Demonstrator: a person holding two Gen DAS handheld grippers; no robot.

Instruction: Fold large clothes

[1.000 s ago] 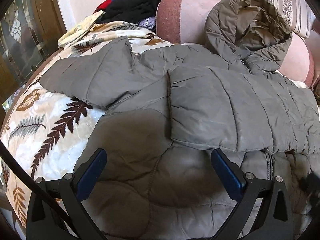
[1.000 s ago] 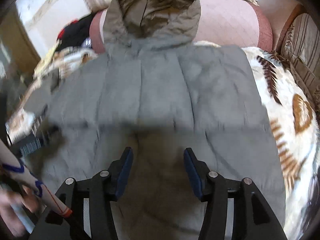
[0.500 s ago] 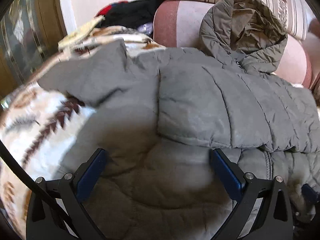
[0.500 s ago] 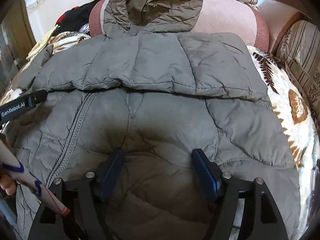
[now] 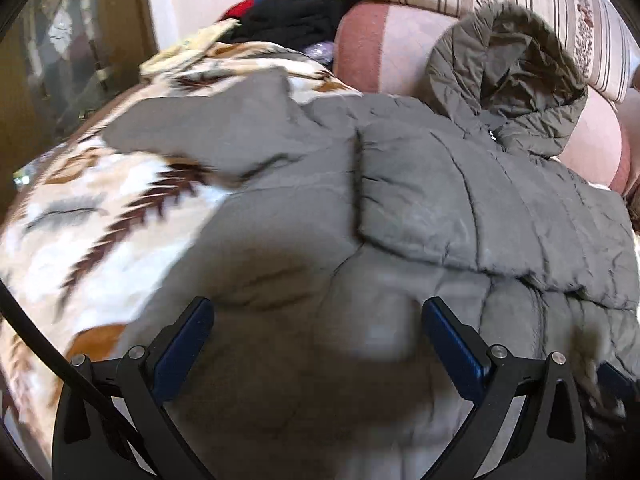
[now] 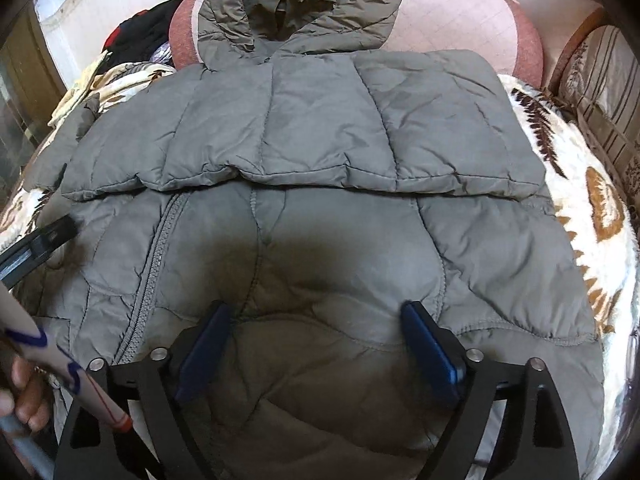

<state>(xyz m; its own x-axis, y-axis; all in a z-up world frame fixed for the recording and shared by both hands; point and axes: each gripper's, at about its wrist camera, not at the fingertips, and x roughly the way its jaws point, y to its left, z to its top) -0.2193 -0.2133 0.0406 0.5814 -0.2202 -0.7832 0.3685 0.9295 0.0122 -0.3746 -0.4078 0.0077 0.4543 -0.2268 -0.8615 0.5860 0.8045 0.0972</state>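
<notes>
Lying on leaf-print blanket (image 6: 592,184), grey jacket (image 6: 320,128), sofa cushion (image 6: 452,20) behind

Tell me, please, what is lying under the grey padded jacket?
A leaf-patterned blanket shows around the jacket; its hood leans on a pink cushion. Anything beneath the jacket's middle is hidden.

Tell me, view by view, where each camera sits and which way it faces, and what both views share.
Left wrist: on the left gripper, jaws open, angled down over the jacket toward its spread sleeve and the leaf-print blanket; only its own fingers show.
Right wrist: on the right gripper, jaws just opened wide, nothing between them, angled down the jacket's middle toward the hood; a hand and the left gripper's tip show at left.
Shared: the jacket, hood, blanket, pink sofa cushion.
</notes>
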